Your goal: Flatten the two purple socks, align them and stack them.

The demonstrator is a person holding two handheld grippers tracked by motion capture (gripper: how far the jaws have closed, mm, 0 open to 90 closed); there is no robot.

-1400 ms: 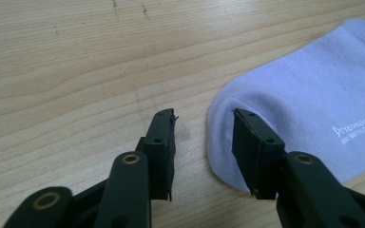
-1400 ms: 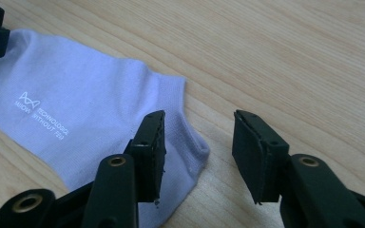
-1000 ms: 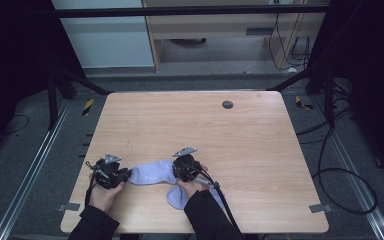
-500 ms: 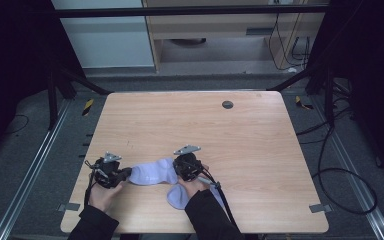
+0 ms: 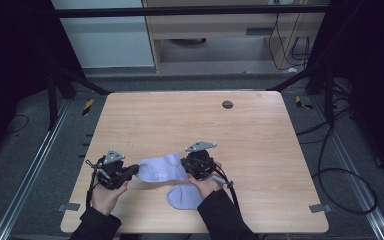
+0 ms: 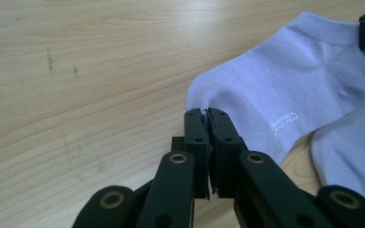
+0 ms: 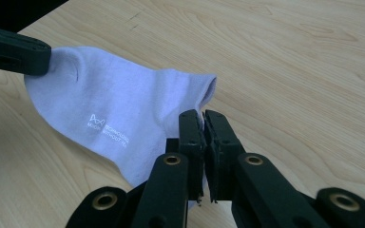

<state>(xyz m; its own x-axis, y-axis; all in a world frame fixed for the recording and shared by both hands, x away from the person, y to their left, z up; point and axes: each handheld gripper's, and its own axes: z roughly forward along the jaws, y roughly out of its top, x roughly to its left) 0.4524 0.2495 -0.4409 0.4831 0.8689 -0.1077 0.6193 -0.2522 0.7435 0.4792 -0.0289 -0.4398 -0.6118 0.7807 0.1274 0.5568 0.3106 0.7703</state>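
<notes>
The lilac sock (image 5: 161, 168) is a short ankle sock of pale purple knit with small white lettering on its side, stretched between the two grippers above the near part of the wooden table (image 5: 260, 135). The left gripper (image 5: 133, 171) is clamped on its toe end, and the right gripper (image 5: 184, 164) is clamped at its cuff. A second sock (image 5: 184, 196) of the same colour lies flat just beside the right hand.
</notes>
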